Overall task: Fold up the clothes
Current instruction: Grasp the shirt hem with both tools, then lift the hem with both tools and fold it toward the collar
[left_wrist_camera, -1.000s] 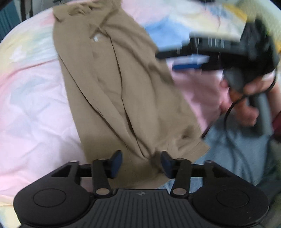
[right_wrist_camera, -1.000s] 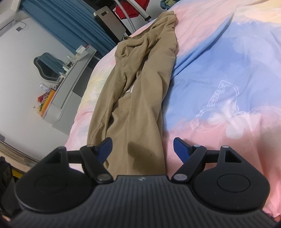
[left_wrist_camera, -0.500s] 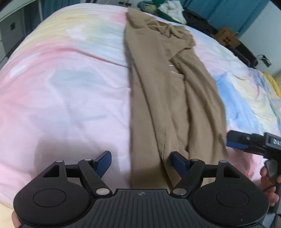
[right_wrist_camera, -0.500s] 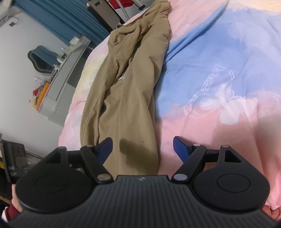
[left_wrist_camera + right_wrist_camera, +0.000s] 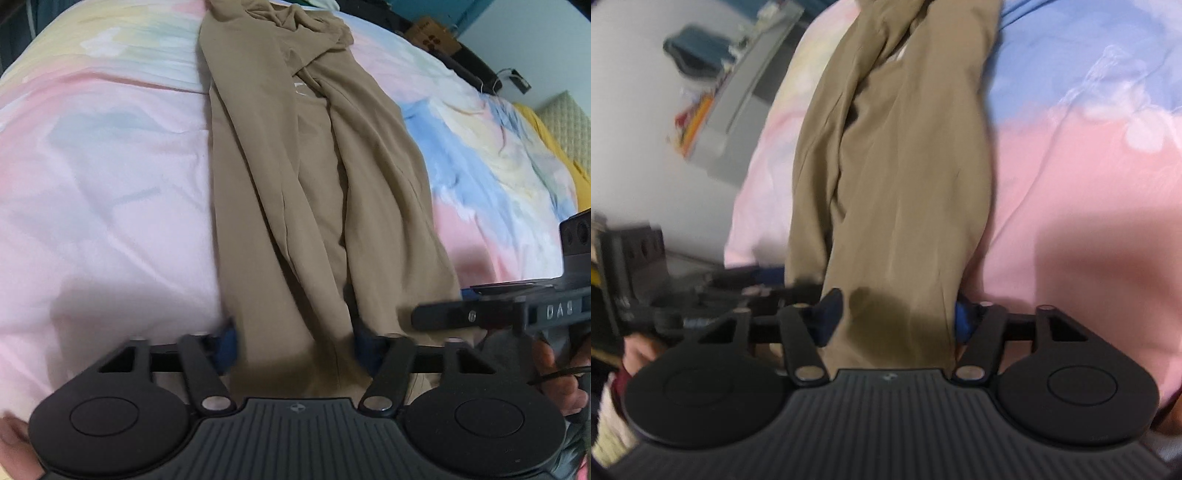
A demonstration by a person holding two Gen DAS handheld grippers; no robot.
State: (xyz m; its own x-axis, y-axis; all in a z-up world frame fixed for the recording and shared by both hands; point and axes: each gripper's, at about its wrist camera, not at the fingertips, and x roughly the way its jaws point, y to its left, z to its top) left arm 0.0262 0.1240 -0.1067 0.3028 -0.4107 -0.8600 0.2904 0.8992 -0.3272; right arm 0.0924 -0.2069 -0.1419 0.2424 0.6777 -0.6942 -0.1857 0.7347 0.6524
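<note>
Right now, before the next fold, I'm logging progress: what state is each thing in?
Tan garment: folded lengthwise into a long strip, flat on the bed, near end between both grippers' fingers.
Left gripper: open, straddling the hem.
Right gripper: open, straddling the hem.

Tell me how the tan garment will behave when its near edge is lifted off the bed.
The tan garment looks thin and creased into long folds, so it will probably hang limp and sag between both open grippers. Its fabric looks smooth, so it may slide easily on the pastel bedsheet. It seems light.
</note>
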